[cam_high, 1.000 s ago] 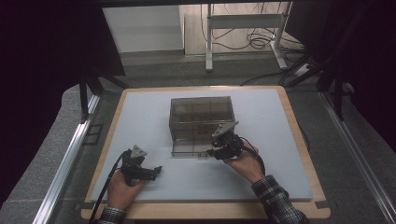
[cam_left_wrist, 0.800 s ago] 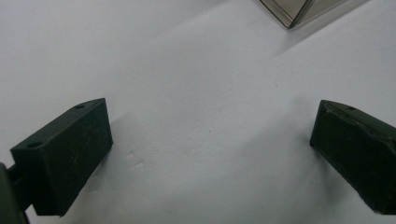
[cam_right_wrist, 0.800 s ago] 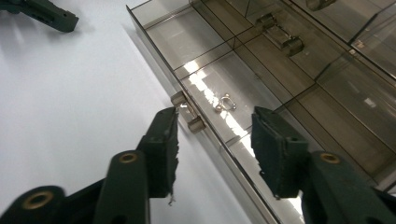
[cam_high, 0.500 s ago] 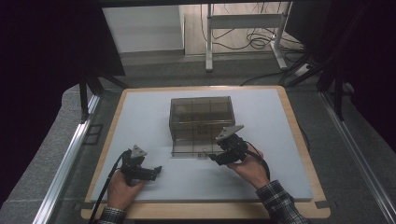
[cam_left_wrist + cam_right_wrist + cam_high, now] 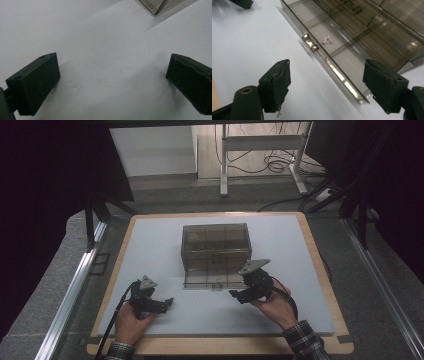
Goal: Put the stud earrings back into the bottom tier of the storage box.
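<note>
From the high view I count one smoked-plastic drawer box at the middle of the table, its bottom drawer pulled toward the near edge. My two grippers flank it: left gripper near the near-left corner, right gripper just beside the drawer's right end, each hand gripping from below.

Left gripper view: jaws spread over bare table, box corner ahead.

Right gripper view: jaws spread wide, empty, the drawer's metal knob ahead between them.
</note>
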A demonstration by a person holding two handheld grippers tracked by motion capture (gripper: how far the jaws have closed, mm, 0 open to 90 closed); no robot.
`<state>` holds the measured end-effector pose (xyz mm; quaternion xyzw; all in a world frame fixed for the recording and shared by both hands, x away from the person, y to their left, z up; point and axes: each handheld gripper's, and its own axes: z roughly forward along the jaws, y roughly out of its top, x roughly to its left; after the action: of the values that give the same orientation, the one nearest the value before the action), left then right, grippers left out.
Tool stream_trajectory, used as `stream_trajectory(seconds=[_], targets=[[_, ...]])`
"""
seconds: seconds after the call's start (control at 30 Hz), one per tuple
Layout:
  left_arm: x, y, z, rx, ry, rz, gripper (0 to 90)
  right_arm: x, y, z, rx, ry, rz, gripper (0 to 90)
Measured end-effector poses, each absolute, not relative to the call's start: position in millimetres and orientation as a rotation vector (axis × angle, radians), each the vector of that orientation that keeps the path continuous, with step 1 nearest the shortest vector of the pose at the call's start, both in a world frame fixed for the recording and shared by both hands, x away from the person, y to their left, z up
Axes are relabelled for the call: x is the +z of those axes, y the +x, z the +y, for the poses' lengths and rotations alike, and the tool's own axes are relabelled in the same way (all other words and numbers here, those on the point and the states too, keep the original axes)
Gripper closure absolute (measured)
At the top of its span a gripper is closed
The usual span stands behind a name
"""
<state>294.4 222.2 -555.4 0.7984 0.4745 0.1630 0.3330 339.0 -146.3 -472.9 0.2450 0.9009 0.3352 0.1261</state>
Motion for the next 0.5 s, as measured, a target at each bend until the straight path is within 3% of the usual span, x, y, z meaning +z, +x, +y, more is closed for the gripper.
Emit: stream_trajectory(seconds=[0.5], targets=[[-555,294,223,0.427,2.093,1.235,0.0,-499,318,-187,0.947,0.771,2.581,9.5]])
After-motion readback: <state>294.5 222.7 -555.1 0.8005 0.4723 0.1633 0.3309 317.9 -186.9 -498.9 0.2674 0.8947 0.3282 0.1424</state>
